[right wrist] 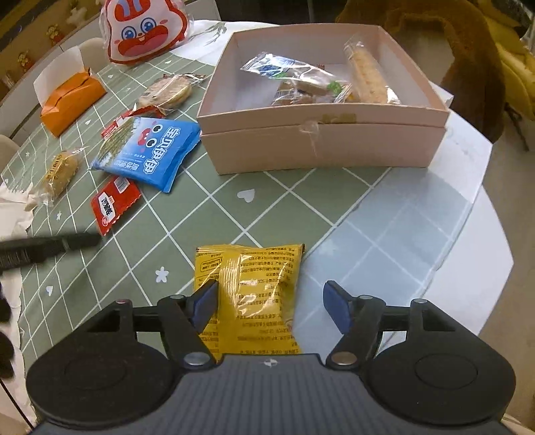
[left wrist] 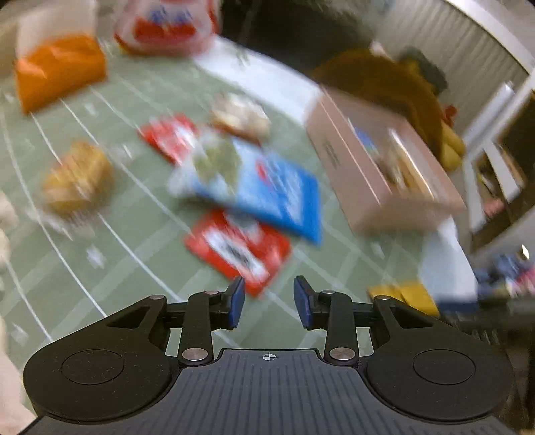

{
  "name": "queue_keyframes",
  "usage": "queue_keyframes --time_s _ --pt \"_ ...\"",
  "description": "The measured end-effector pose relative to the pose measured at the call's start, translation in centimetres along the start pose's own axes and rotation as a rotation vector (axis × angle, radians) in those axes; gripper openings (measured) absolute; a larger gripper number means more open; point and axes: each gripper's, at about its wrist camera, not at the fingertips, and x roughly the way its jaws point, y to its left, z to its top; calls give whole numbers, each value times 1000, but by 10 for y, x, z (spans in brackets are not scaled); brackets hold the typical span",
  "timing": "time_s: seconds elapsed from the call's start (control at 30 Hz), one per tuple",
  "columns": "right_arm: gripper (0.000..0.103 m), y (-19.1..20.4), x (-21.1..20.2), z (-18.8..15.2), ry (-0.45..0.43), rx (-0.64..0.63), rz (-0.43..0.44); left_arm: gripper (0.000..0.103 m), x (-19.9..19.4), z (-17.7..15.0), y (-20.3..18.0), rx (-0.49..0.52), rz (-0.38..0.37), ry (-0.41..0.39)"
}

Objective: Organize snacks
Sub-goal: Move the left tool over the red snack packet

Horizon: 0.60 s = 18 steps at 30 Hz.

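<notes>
the right gripper [right wrist: 269, 306] hangs over a yellow crinkled foil snack packet [right wrist: 255, 294] that lies flat on the green checked tablecloth [right wrist: 267, 207] near the table's front edge. its blue pads stand apart on either side of the packet; whether the left pad touches the wrapper cannot be told, and the right pad is clear of it, so the jaws are released.

the left gripper [left wrist: 269, 301] is blurred in its own view. its blue pads are fairly close together with nothing between them, held above the cloth just in front of a red flat sachet [left wrist: 237, 251].

a pale pink open cardboard box [right wrist: 321, 147] sits toward the far right edge of the table, holding several clear-wrapped biscuits and a long wrapped bar [right wrist: 367, 75].

left of the box lie a blue glossy snack bag [right wrist: 150, 150], a second red sachet [right wrist: 140, 115] partly under it, a round wrapped cracker pack [right wrist: 169, 92] and a small golden wrapped cake [right wrist: 58, 172].

near the far left edge stand an orange tissue box [right wrist: 72, 100] and a white-and-red cartoon-faced bag [right wrist: 145, 31].
</notes>
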Motion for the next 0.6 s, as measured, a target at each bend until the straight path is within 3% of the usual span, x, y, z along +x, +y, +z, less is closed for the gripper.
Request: queue_keyframes --time_s 0.13,0.27,0.43,0.53,0.6 --pt "69 -6 -15 -6 -30 -15 1 37 17 33 16 -84 61 -48" --pt "69 -19 -33 -9 -75 3 -8 36 52 44 18 -87 82 23" --pt "69 -38 -42 -11 -83 43 2 35 51 20 -18 70 19 58" --pt "69 -40 -33 -13 -56 53 -1 35 46 0 -43 213 53 57" --pt "69 -39 -27 -15 -39 54 7 36 39 -10 -52 241 32 69"
